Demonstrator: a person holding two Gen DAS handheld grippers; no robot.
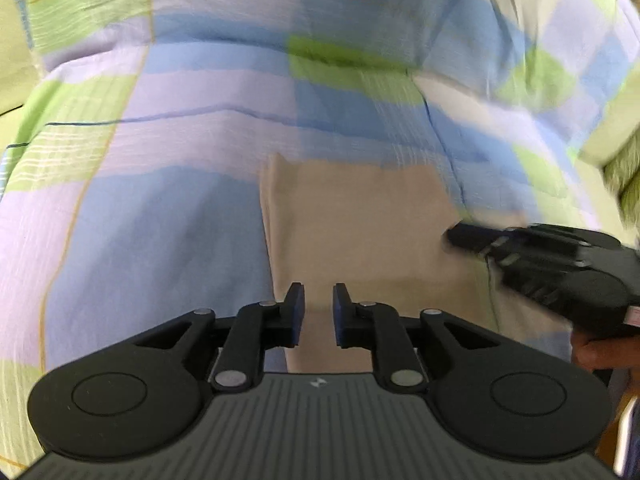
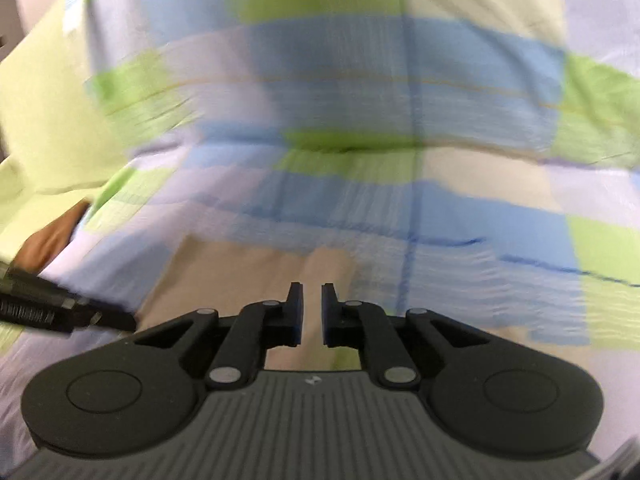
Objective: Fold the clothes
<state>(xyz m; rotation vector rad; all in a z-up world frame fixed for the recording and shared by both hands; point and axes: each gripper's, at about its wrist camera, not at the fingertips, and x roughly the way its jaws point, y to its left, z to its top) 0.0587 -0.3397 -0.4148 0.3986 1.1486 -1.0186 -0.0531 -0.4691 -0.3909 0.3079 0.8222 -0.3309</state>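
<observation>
1. folding starts from where the cloth lies: the tan garment (image 1: pixel 360 232) is spread flat on the checked bedsheet (image 1: pixel 160 160), just ahead of both tools.
2. your left hand-held gripper (image 1: pixel 319 312) hangs over the garment's near left part with its jaws at a narrow gap and nothing between them.
3. your right hand-held gripper (image 2: pixel 312 312) shows a slim gap in its own view, with only tan cloth seen beyond it and no fold pinched, so take it as all but closed and empty.
4. to do the step well, part each pair of jaws a little more, set them on a clear hem, and pinch only one layer so the bedsheet does not come up with it.
5. lift both sides together and evenly, or the fold will likely skew.
6. both views are smeared by motion; the garment's kind, its near hem and its right edge cannot be made out, and the tools hide its nearest part.
</observation>
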